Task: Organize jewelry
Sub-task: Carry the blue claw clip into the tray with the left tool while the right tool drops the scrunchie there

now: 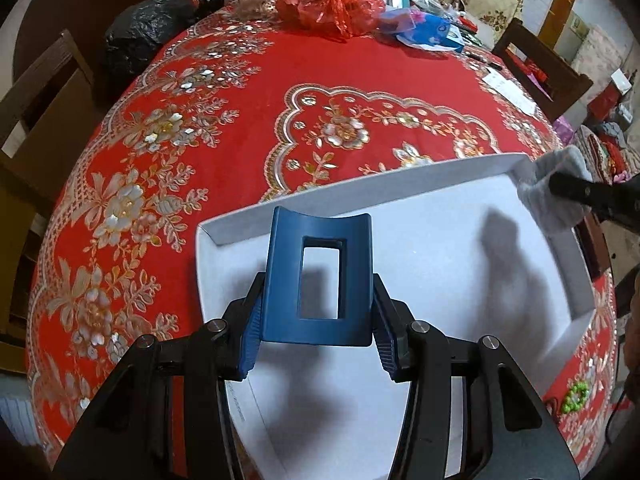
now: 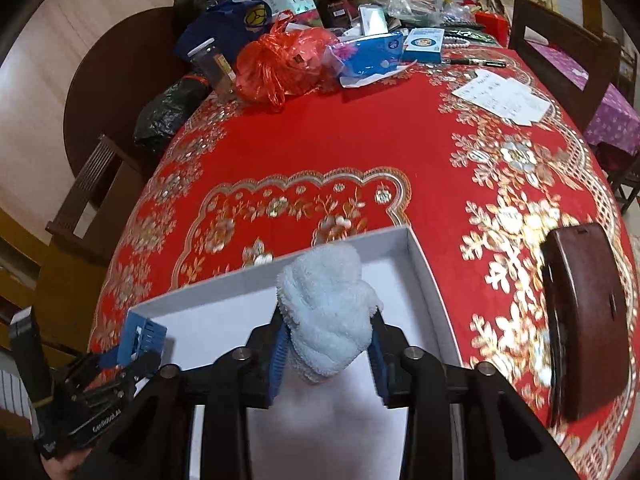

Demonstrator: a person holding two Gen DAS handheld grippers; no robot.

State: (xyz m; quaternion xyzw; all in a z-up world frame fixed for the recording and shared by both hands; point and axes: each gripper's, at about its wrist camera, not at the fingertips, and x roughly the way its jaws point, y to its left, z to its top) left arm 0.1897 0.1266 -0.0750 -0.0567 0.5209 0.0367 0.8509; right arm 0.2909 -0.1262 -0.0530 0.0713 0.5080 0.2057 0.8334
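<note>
At the far left of the table, in our left wrist view, we see a black plastic bag point(image 1: 148, 36) lying at the edge of the red tablecloth point(image 1: 248, 92) with its gold and silver flower pattern. Moving right, a crumpled red plastic bag point(image 1: 332, 2) sits at the far end of the table among small boxes and packets.

Nearer to us, a shallow white box point(image 1: 280, 210) rests on the cloth. Our left gripper point(image 1: 318, 340) hangs over its left part, jaws pinching a blue rectangular frame point(image 1: 318, 276) with a cut-out window; the blue pads point(image 1: 250, 346) press on both of its sides, and the frame stands tilted above the box floor.

Further right, our right gripper point(image 2: 330, 354) is above the same box point(image 2: 424, 264), near its far right corner. A pale blue fluffy cloth bundle point(image 2: 328, 312) sits between its jaws; the left pad touches it, but on the right side we cannot tell whether the pad presses on it or stands just clear.

To the right of the box, well apart from it, a dark brown case point(image 2: 584, 320) lies on the tablecloth point(image 2: 360, 140). Beyond it, a white sheet of paper point(image 2: 504, 98) lies near a wooden chair point(image 2: 560, 44). A green bead bracelet point(image 1: 574, 398) lies on the cloth just beside the box's near right corner.
</note>
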